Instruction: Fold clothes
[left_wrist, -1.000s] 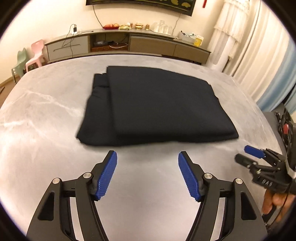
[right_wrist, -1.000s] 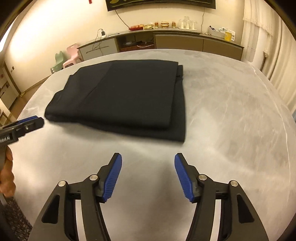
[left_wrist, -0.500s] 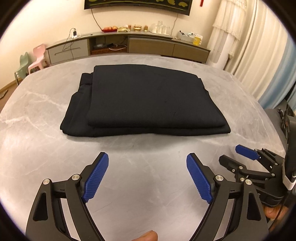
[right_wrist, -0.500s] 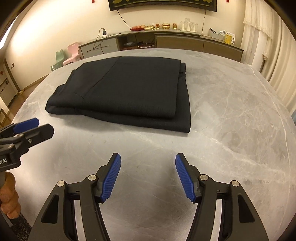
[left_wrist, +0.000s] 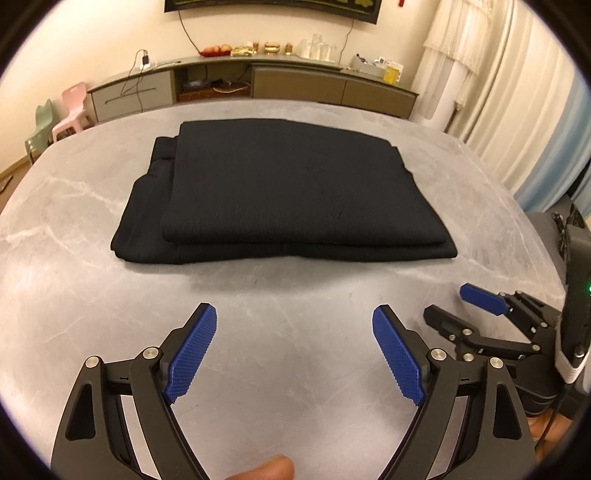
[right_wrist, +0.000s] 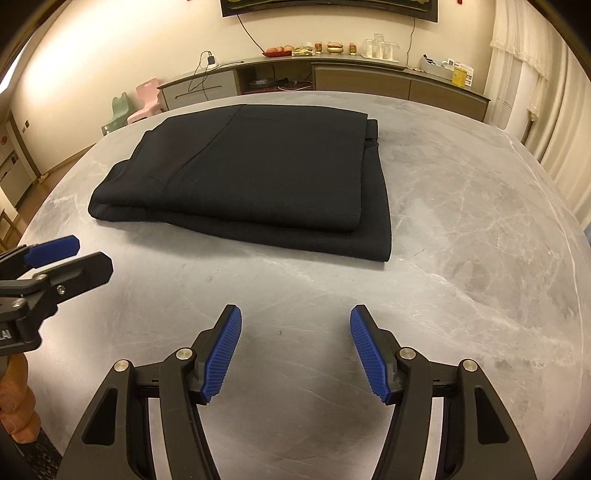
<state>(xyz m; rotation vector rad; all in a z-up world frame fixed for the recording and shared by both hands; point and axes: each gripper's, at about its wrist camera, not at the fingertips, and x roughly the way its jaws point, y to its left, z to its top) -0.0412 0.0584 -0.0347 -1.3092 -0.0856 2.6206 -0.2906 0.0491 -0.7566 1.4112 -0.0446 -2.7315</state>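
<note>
A black garment (left_wrist: 288, 195) lies folded into a flat rectangular stack on the grey marbled worktop (left_wrist: 295, 306), well in from the near edge and closer to the far edge. The fold is layered: a smaller upper layer sits on a wider lower one, and the lower layer sticks out along the near side and at one end, the left end in the left wrist view and the right end in the right wrist view, where it shows at (right_wrist: 258, 177). Nothing touches the cloth.

The left hand-held gripper (left_wrist: 295, 354) hangs over bare worktop (right_wrist: 461, 221) between the near edge and the garment, its blue pads spread very wide with nothing between them. A fingertip (left_wrist: 269, 469) shows at the bottom rim of that view. The right hand-held gripper (right_wrist: 295, 350) is over the same near strip of worktop, its jaws parted at a moderate gap, narrower than the left's, and empty as well. Each gripper appears at the side of the other's view: the right one (left_wrist: 476, 310) toward the near right corner, the left one (right_wrist: 70, 258) toward the near left, with part of a hand (right_wrist: 14, 406) below it.

Beyond the far edge stands a long low sideboard (right_wrist: 332, 77) against the wall, with small chairs (right_wrist: 136, 103) to its left and pale curtains (left_wrist: 509, 92) at the right
</note>
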